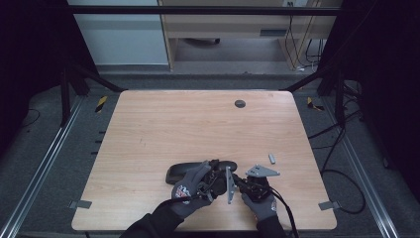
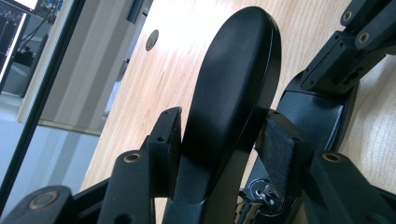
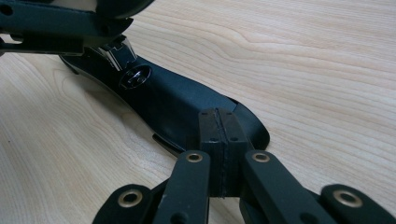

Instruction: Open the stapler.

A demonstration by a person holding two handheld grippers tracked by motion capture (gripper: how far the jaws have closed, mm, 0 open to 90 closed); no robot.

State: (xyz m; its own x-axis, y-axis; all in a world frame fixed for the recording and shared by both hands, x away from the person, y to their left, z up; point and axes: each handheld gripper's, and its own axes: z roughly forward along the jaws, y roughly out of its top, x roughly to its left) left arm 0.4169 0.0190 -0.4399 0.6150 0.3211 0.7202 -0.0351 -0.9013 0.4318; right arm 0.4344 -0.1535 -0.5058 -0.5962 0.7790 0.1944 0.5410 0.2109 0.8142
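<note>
Overhead, in the high view, both gloved hands worked at the near edge of the wooden table (image 1: 148,129), the left gripper (image 1: 214,174) and right gripper (image 1: 247,184) meeting over a long black stapler (image 1: 182,172), which lay just beside them on the side away from the small grey part (image 1: 272,158). At that distance the stapler's halves were hard to separate, so I would only say it seemed to be swung open.

Along the left gripper (image 2: 219,140), the jaws stood part-way apart and clamped on the stapler's raised top arm (image 2: 233,88), one pad on each flank, presumably to hold it up off the base (image 2: 313,116) and bare the mechanism near the hinge.

Along the right gripper (image 3: 218,140), the jaws were pressed fully together with nothing between them, their joined tip resting over the stapler base (image 3: 177,100), probably to pin it flat to the table (image 3: 299,60) while the other hand lifted.
</note>
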